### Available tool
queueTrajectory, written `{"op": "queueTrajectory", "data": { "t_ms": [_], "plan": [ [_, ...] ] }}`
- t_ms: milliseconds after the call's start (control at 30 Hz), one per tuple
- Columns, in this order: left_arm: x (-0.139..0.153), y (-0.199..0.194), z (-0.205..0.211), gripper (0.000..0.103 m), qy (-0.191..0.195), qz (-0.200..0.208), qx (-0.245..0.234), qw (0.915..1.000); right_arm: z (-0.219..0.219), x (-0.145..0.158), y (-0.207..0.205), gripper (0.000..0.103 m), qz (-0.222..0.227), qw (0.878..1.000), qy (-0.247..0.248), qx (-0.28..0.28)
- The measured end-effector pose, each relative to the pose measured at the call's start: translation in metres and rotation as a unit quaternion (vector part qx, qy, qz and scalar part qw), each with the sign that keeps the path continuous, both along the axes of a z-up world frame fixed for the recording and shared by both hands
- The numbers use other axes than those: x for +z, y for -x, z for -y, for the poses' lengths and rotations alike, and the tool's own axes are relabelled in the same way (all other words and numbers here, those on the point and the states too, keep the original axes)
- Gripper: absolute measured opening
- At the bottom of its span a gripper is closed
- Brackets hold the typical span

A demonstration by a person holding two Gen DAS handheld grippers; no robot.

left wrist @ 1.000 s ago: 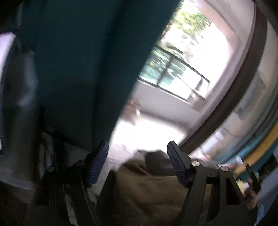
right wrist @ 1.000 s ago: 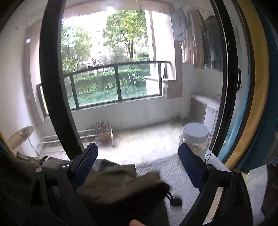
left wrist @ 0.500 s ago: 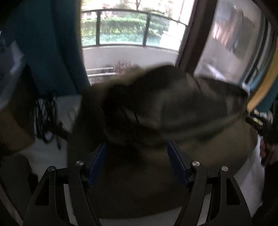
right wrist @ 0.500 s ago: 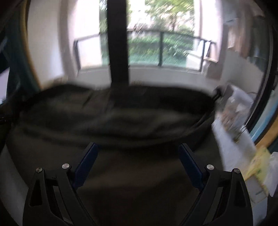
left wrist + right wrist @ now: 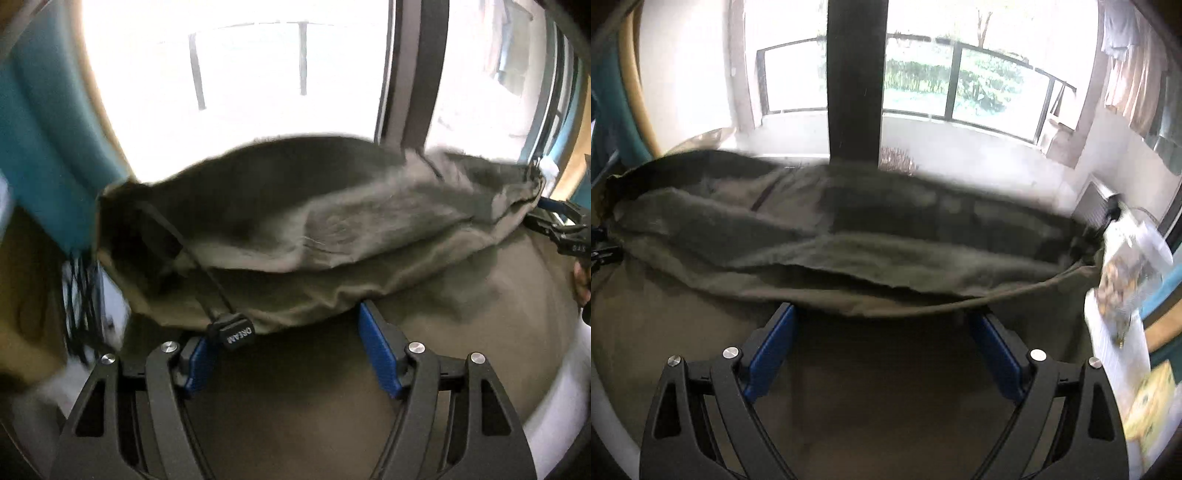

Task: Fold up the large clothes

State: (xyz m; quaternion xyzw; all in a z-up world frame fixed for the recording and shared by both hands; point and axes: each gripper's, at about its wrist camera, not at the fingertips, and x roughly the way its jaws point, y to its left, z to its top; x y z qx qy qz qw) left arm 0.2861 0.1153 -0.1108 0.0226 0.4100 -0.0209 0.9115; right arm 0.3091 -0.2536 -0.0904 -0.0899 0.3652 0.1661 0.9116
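Both spread wide: left hand-held gripper (image 5: 286,341) and right hand-held gripper (image 5: 882,338), each released, olive garment (image 5: 332,229) (drawstring toggle (image 5: 235,333) dangling) draped over their fingertips.

- The left wrist view looks forward, close over the olive garment (image 5: 332,229), toward the balcony railing (image 5: 303,59).
- The right wrist view faces likewise; both share garment and railing.

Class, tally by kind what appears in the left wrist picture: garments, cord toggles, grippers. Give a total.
Olive garment: 1
Black cord toggle: 1
Grippers: 2, the left gripper and the right gripper at the edge
Total: 4
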Motion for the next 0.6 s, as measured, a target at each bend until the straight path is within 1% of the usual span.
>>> {"op": "queueTrajectory", "data": {
  "t_ms": [67, 100, 200, 300, 333, 367, 400, 467, 533, 600],
  "plan": [
    [0.014, -0.017, -0.006, 0.074, -0.018, 0.038, 0.008, 0.9991, 0.002, 0.008, -0.01, 0.093, 0.019, 1.0, -0.004, -0.013],
    [0.02, -0.026, -0.012, 0.074, -0.02, 0.05, 0.017, 0.9984, 0.005, 0.013, -0.015, 0.093, 0.03, 0.999, -0.009, -0.023],
    [0.03, -0.045, -0.029, 0.074, -0.009, 0.063, 0.056, 0.9964, 0.013, 0.027, -0.018, 0.093, 0.053, 0.997, -0.024, -0.055],
    [0.042, -0.036, -0.052, 0.074, 0.016, 0.08, 0.076, 0.9938, 0.02, 0.035, -0.002, 0.093, 0.088, 0.994, -0.026, -0.067],
    [0.043, -0.029, -0.058, 0.074, 0.013, 0.082, 0.081, 0.9933, 0.021, 0.034, 0.002, 0.093, 0.094, 0.993, -0.019, -0.069],
    [0.042, -0.03, -0.058, 0.074, 0.009, 0.081, 0.082, 0.9933, 0.022, 0.031, 0.005, 0.093, 0.096, 0.993, -0.01, -0.067],
    [0.039, -0.025, -0.06, 0.074, 0.002, 0.076, 0.081, 0.9938, 0.014, 0.03, 0.008, 0.093, 0.091, 0.994, -0.004, -0.059],
    [0.032, -0.012, -0.067, 0.074, -0.009, 0.059, 0.084, 0.9947, 0.015, 0.023, 0.011, 0.093, 0.071, 0.997, 0.0, -0.042],
    [0.025, 0.001, -0.07, 0.074, -0.009, 0.04, 0.083, 0.9957, 0.014, 0.015, 0.011, 0.093, 0.038, 0.999, -0.004, -0.021],
    [0.023, 0.015, -0.074, 0.074, -0.008, 0.031, 0.086, 0.9958, 0.005, 0.007, 0.009, 0.093, 0.008, 1.0, -0.007, 0.001]
  ]
}}
